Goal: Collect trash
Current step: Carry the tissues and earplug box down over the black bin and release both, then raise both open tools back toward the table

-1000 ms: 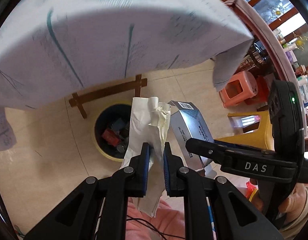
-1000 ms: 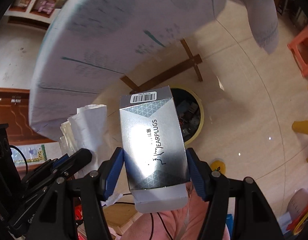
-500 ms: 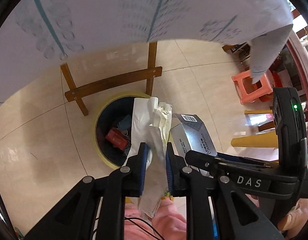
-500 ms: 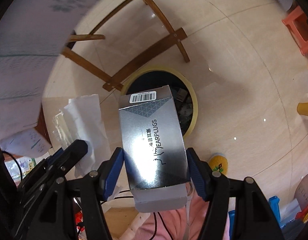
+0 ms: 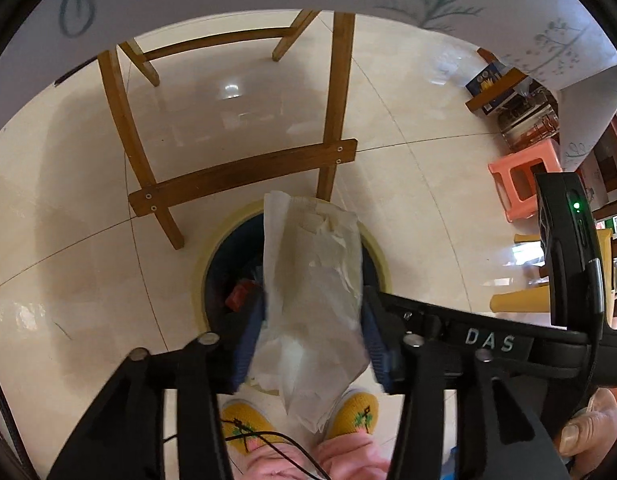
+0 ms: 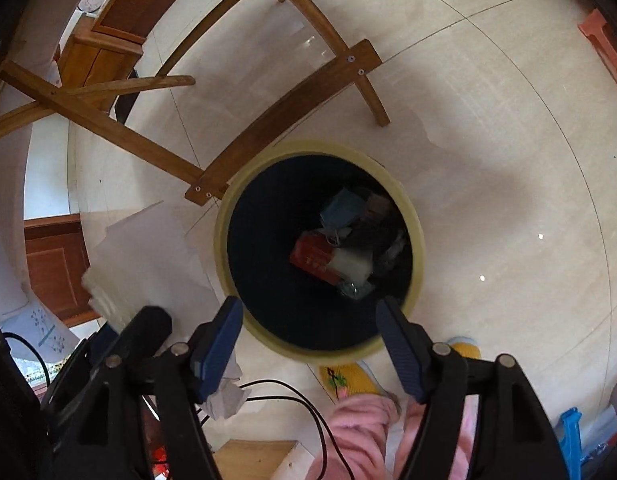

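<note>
Over the bin (image 6: pixel 220 248), the right hand-held gripper (image 6: pixel 308 344) has just spread apart, empty, while the left hand-held gripper's (image 5: pixel 312 340) widening jaws no longer clamp the crumpled paper (image 5: pixel 312 280), leaving that drop unfinished.

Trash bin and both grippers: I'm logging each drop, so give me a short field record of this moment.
bin: round, yellow-rimmed trash bin on the tiled floor, beside wooden table legs
bin contents: red packet, blue item, other scraps
left gripper: jaws have just been opening; crumpled paper wrapper between them, above the bin
right gripper: jaws have just been opening; nothing between them, bin opening below
earplugs box: not in view
</note>
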Demonstrator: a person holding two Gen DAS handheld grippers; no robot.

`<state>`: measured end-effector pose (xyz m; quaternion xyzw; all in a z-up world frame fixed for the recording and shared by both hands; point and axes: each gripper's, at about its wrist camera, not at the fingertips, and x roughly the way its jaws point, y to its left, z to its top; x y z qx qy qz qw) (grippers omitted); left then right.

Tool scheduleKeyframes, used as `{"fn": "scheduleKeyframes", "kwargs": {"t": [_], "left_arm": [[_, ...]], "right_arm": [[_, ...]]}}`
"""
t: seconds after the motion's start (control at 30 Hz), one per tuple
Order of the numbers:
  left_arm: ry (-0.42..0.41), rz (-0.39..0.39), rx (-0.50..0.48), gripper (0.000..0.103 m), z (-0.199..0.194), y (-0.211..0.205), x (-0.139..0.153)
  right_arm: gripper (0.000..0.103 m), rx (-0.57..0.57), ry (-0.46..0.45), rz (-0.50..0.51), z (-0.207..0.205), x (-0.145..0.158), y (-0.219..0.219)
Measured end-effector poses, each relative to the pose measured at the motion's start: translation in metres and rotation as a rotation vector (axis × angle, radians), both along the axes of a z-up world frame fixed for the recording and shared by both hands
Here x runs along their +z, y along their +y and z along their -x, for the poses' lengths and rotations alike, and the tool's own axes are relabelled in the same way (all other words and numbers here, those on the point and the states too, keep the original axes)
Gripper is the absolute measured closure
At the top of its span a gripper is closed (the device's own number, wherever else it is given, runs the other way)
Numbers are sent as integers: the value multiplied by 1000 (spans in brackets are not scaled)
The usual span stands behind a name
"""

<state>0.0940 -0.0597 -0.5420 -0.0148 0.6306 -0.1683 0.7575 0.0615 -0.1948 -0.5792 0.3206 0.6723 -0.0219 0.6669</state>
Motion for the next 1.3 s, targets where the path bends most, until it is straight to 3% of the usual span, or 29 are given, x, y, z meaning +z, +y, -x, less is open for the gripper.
{"fn": "scheduleKeyframes", "kwargs": {"t": [0.2, 0.8, 1.07, 1.3], "left_arm": [[-19, -17, 12, 50, 4, 8, 3], [-134, -1, 5, 47, 14, -3, 83], [-165, -3, 5, 47, 27, -4, 148], [-215, 21, 20, 47, 39, 1, 242]], "right_arm": [[31, -20, -30, -6, 7, 5, 2], [31, 8, -129, 53, 5, 69, -15], [31, 35, -147, 46, 20, 134, -20], [31, 75, -199, 36, 33, 220, -23]]}}
